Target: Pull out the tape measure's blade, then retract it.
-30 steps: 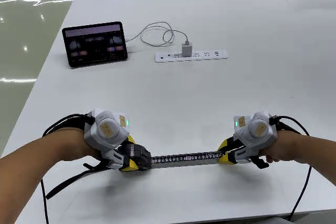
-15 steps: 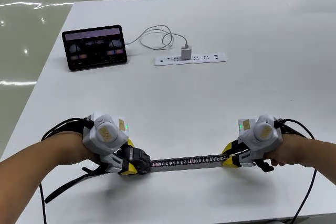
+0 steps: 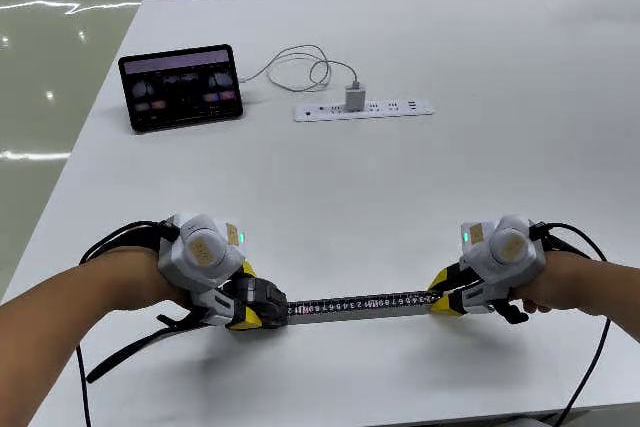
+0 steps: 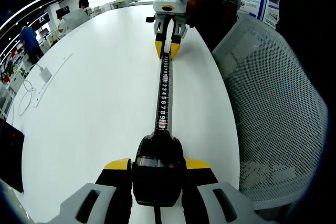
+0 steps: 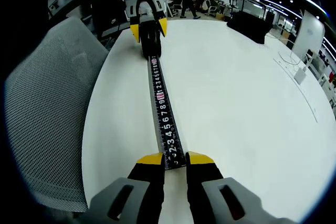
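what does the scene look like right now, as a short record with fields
left gripper: shut on the tape measure case
right gripper: shut on the tip of the blade
blade state: pulled out, straight between the two grippers, numbers facing up, low over the table
task stage: blade out, not yet retracted
far side of table: tablet, power strip
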A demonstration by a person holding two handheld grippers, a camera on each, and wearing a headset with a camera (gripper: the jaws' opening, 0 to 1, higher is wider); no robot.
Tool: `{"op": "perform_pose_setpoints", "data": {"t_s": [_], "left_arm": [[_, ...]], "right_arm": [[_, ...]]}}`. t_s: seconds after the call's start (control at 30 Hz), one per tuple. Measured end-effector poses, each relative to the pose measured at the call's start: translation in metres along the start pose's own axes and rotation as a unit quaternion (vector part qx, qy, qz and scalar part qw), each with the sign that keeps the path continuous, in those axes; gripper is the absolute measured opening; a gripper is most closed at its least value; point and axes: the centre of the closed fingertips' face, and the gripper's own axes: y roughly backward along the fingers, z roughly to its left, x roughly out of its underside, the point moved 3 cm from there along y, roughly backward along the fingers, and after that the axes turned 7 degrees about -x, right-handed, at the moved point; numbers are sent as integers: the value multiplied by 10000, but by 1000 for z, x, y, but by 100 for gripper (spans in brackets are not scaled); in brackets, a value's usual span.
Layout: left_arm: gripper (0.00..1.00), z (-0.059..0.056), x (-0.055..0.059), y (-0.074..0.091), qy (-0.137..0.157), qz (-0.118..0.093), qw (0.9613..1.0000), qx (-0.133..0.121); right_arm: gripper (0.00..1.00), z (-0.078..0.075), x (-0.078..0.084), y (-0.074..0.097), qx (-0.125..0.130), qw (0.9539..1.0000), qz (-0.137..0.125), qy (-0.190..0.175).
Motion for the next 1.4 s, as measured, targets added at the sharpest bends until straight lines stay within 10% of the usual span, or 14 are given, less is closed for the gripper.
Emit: {"op": "perform_pose_setpoints", "data": {"t_s": [1.4], "left_arm": [[32,0,0,0,8,11,10000,-25]], "right_arm": [[11,-4,14,11,57,9999,72,-104]]}}
